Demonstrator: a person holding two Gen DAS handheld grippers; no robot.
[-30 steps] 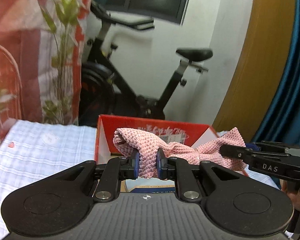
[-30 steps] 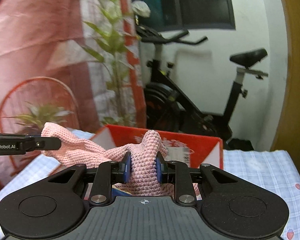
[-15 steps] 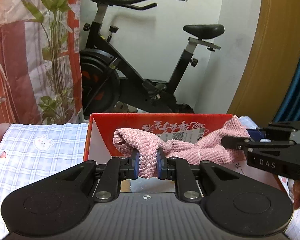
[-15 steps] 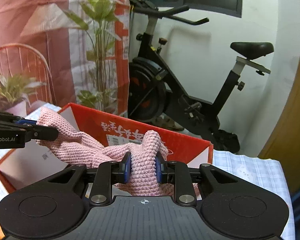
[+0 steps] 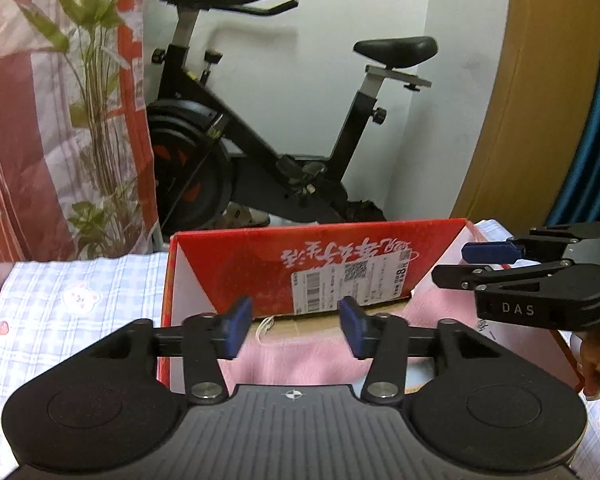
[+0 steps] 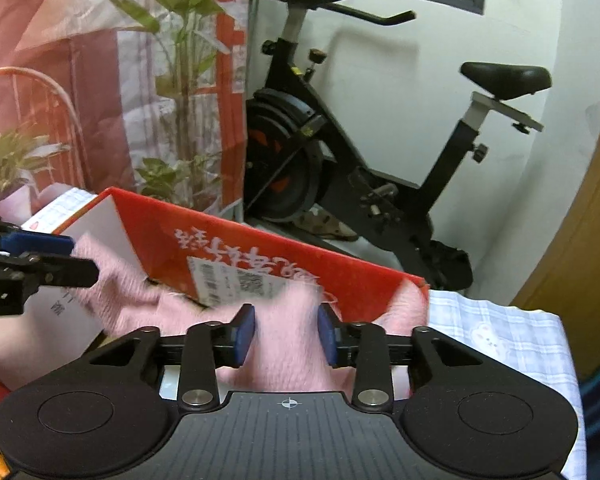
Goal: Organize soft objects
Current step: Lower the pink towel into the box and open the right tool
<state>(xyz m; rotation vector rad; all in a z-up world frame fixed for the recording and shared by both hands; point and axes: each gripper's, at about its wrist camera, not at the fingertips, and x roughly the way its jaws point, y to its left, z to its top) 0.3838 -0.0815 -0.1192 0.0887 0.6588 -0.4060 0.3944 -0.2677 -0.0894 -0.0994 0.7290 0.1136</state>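
A pink knitted cloth [image 5: 300,360] lies inside the red cardboard box [image 5: 240,264], under my left gripper [image 5: 294,326]. That gripper's jaws are opening and nothing sits between its blue pads. In the right wrist view the cloth [image 6: 288,344] is blurred and spreads across the box [image 6: 160,224]. A fold of it rises between the pads of my right gripper [image 6: 286,334], whose jaws are opening and no longer pinch it. Each gripper also shows in the other's view, the right gripper [image 5: 452,263] and the left gripper [image 6: 82,258], both above the box with fingers apart.
The box stands on a checked blue-and-white cloth [image 5: 80,300]. Behind it are an exercise bike [image 5: 268,152], a leafy plant [image 5: 96,120] against a red-and-white curtain, a wooden door [image 5: 540,100] and a blue curtain on the right. A person's hand [image 5: 588,360] holds the right gripper.
Both grippers held the pink cloth stretched between them above the box. Now both have opened and let go, and the cloth has dropped into the box.
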